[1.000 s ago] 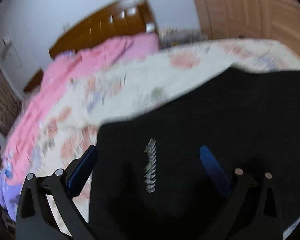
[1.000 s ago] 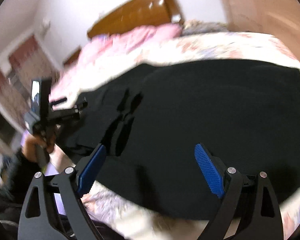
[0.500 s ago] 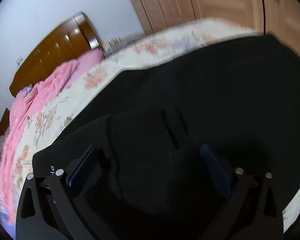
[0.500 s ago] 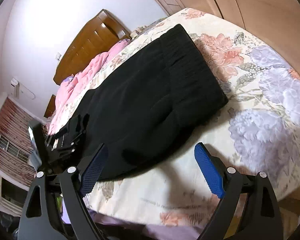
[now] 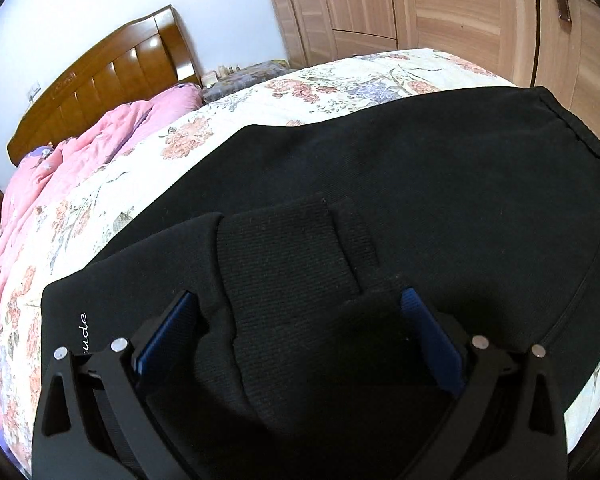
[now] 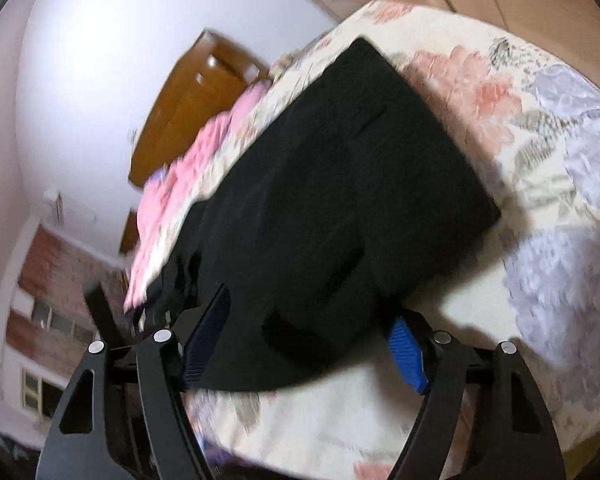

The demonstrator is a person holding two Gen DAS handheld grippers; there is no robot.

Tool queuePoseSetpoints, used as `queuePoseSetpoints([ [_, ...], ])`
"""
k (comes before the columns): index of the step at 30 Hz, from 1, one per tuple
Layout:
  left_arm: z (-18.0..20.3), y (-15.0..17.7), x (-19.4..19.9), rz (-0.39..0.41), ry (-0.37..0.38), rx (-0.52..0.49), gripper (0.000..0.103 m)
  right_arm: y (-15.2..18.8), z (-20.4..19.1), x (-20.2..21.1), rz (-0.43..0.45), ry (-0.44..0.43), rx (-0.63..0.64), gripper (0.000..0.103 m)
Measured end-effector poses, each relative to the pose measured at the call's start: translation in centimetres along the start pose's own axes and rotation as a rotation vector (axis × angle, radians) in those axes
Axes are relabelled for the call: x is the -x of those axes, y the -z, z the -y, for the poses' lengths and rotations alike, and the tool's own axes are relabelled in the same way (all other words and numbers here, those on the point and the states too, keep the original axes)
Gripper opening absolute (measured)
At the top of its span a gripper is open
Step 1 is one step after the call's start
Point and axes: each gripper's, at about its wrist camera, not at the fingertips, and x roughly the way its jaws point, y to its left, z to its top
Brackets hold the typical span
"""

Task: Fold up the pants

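Our left gripper (image 5: 296, 336) stands apart over the black pants (image 5: 420, 184), our right gripper (image 6: 304, 344) is closing around their edge, and a weak pinch could spoil our fold.

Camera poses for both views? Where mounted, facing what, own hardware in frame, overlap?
Left wrist: on the left hand-held gripper, angled down over the black pants toward the headboard and wardrobe; both fingers show, cloth between them.
Right wrist: on the right hand-held gripper, blurred, at the pants' near corner on the floral bedspread; both fingers show, jaws just closing around it.
Shared: pants, bedspread, headboard, pink quilt.
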Motion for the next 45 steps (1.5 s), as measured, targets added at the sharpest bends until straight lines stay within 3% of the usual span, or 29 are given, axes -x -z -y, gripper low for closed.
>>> queuePoseSetpoints([
  [3, 0.1, -0.3, 0.3, -0.010, 0.008, -0.020, 0.101, -0.7, -0.7, -1.1, 0.052, 0.017, -0.020, 0.074],
  [4, 0.2, -0.5, 0.7, -0.013, 0.009, -0.032, 0.100, -0.6, -0.8, -1.1, 0.072, 0.026, -0.017, 0.062],
  [5, 0.3, -0.9, 1.2, -0.010, 0.009, -0.042, 0.100, -0.3, -0.9, -1.0, 0.096, 0.049, -0.013, 0.033],
  [6, 0.4, -1.3, 1.8, 0.002, 0.012, -0.049, 0.100, 0.1, -0.8, -0.7, 0.124, 0.084, -0.008, 0.031],
  [7, 0.6, -2.1, 2.9, 0.024, 0.028, -0.051, 0.100, 0.2, -0.3, -0.3, 0.154, 0.059, -0.010, 0.028],
  [9, 1.0, -3.8, 4.3, 0.044, 0.071, -0.051, 0.101, 0.5, -0.3, 0.2, 0.185, 0.053, 0.008, 0.026],
  [12, 3.4, -7.8, 5.2, 0.016, 0.191, -0.086, 0.101, 1.3, -2.8, 0.5, 0.248, 0.141, 0.174, 0.024],
  [16, 9.8, -14.5, 4.6, -0.153, 0.358, -0.175, 0.101, 2.9, -7.1, 0.0, 0.304, 0.346, 0.494, 0.024],
  [19, 15.0, -19.2, 4.3, -0.296, 0.492, -0.244, 0.101, 3.6, -9.0, -1.0, 0.318, 0.433, 0.607, 0.024],
  [23, 20.6, -22.1, 4.8, -0.338, 0.377, -0.401, 0.101, 4.1, -10.8, -2.2, 0.326, 0.518, 0.737, 0.024],
  [26, 24.0, -22.5, 5.0, -0.397, 0.350, -0.493, 0.101, 4.6, -12.1, -3.2, 0.322, 0.579, 0.841, 0.024],
  [30, 27.4, -21.7, 2.1, -0.488, 0.136, -0.656, 0.101, 5.7, -13.6, -3.8, 0.335, 0.605, 0.927, 0.024],
  [36, 27.9, -19.9, -2.4, -0.615, -0.063, -0.790, 0.101, 6.0, -13.5, -4.1, 0.323, 0.612, 0.952, 0.024],
  [37, 27.6, -19.6, -2.9, -0.646, -0.081, -0.816, 0.101, 6.0, -13.5, -4.0, 0.320, 0.614, 0.954, 0.023],
  [39, 26.9, -19.0, -3.3, -0.718, -0.045, -0.828, 0.101, 6.2, -13.4, -4.0, 0.316, 0.619, 0.965, 0.023],
  [42, 25.6, -19.6, -3.1, -0.745, -0.006, -0.789, 0.101, 6.4, -13.3, -3.8, 0.323, 0.621, 0.973, 0.023],
  [44, 24.8, -20.0, -3.2, -0.766, 0.045, -0.730, 0.073, 6.2, -13.3, -3.8, 0.325, 0.619, 0.971, 0.023],
  [45, 24.2, -20.2, -3.4, -0.812, 0.131, -0.652, 0.039, 6.2, -13.3, -3.8, 0.325, 0.621, 0.970, 0.023],
])
